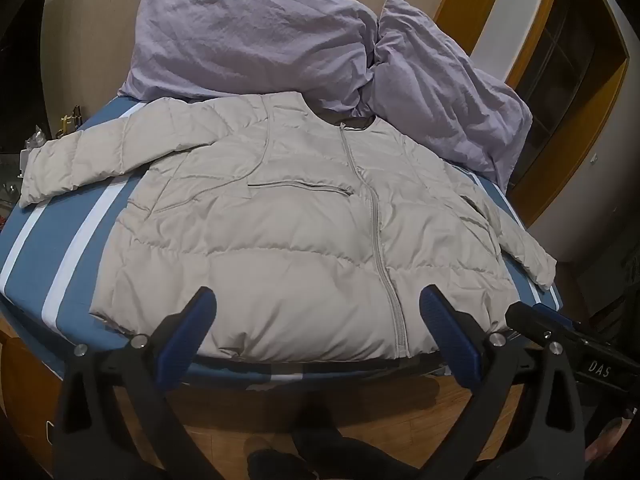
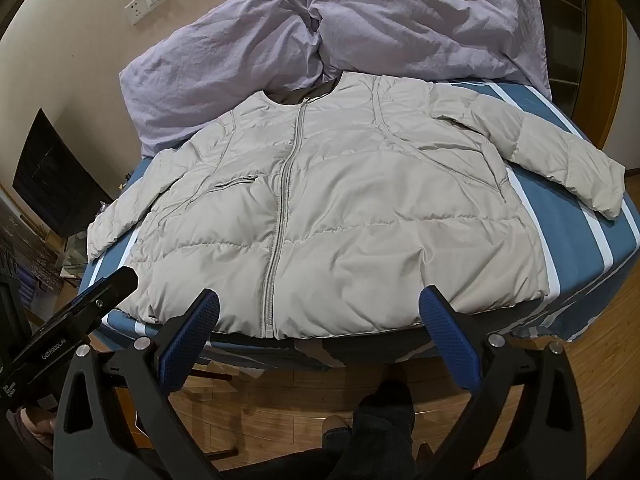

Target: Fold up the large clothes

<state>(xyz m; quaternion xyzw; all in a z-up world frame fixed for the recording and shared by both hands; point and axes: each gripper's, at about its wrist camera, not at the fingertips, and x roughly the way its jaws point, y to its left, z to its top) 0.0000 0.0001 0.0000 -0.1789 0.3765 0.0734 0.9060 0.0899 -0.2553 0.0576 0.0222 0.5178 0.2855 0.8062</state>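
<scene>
A pale beige puffer jacket [image 1: 280, 220] [image 2: 340, 200] lies flat and zipped, front up, on a blue bed with white stripes [image 1: 52, 248] [image 2: 580, 216]. Its collar points away from me and both sleeves are spread sideways. My left gripper [image 1: 318, 300] hovers open above the jacket's near hem, with nothing between its blue pads. My right gripper [image 2: 318, 300] is likewise open over the hem near the zipper's lower end, holding nothing. The right tool's black body [image 1: 568, 332] shows at the right of the left wrist view. The left tool [image 2: 76, 312] shows at the left of the right wrist view.
A crumpled lilac duvet [image 1: 320, 48] [image 2: 340, 40] is heaped at the bed's far end, touching the jacket collar. Wooden floor [image 2: 280, 408] and a person's dark-socked foot [image 2: 384, 404] lie below the near bed edge. A dark screen [image 2: 52, 184] stands left, a wooden door frame [image 1: 576, 136] right.
</scene>
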